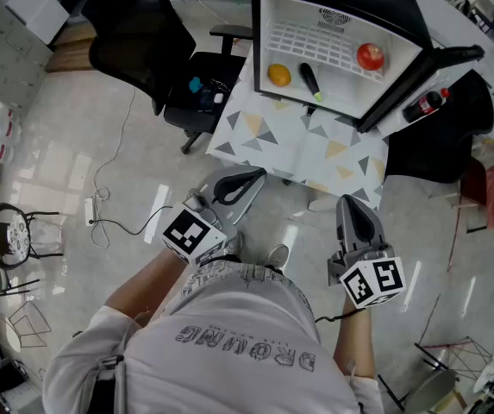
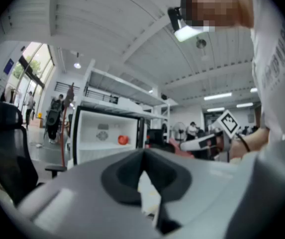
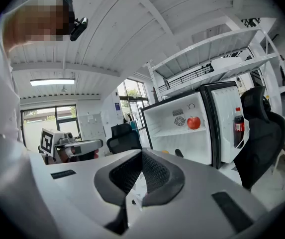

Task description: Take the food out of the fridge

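The open fridge (image 1: 268,24) holds a round red apple (image 1: 370,56) on its shelf. An orange (image 1: 279,75) and a long dark vegetable (image 1: 309,81) lie below, and a cola bottle (image 1: 425,104) stands in the door. The left gripper (image 1: 258,174) and right gripper (image 1: 351,202) hang well short of the food, jaws pressed together and empty.

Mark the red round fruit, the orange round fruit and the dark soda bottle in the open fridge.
Red round fruit (image 1: 370,56), head view, centre of its skin.
Orange round fruit (image 1: 279,75), head view, its middle.
Dark soda bottle (image 1: 423,104), head view, mid body.
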`<action>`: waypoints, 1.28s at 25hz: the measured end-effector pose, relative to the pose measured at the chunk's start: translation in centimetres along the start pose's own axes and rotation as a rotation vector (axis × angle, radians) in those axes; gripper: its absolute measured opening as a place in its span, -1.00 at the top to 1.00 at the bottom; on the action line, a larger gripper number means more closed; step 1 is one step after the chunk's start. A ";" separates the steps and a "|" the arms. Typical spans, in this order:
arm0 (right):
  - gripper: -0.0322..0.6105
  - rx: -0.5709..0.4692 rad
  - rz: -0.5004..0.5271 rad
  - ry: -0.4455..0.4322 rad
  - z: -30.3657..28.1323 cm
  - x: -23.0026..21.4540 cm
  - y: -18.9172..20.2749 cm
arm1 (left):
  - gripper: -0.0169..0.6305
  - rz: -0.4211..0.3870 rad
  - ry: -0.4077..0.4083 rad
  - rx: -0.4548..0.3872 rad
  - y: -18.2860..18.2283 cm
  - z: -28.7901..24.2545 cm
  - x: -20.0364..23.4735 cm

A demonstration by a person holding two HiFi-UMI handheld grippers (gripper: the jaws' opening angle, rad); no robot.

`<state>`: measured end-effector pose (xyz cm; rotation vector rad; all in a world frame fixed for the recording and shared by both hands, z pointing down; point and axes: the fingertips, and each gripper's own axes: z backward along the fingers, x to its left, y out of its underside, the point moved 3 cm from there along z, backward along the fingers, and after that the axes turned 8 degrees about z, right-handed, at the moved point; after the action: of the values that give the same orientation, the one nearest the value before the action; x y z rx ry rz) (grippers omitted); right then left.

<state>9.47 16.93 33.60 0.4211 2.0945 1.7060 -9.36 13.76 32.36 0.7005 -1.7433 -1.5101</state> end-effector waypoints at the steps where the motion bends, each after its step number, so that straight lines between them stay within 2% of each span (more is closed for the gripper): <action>1: 0.92 0.001 0.000 -0.002 0.1 0.0 0.1 | 0.93 0.000 -0.002 0.000 0.0 0.0 -0.1; 8: 0.92 0.011 0.004 -0.008 0.4 -0.4 0.4 | 0.93 0.007 -0.015 0.002 0.4 0.0 -0.6; 13: 0.92 0.009 0.009 0.027 0.8 -1.3 0.6 | 0.93 -0.001 -0.015 0.004 0.5 -0.6 -1.4; 32: 0.92 -0.012 -0.022 -0.004 4.8 -6.0 2.3 | 0.93 -0.007 -0.085 0.016 2.1 -2.9 -6.4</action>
<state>16.96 18.67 35.71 0.3959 2.0771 1.7031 -3.16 17.41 33.51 0.6594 -1.8200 -1.5519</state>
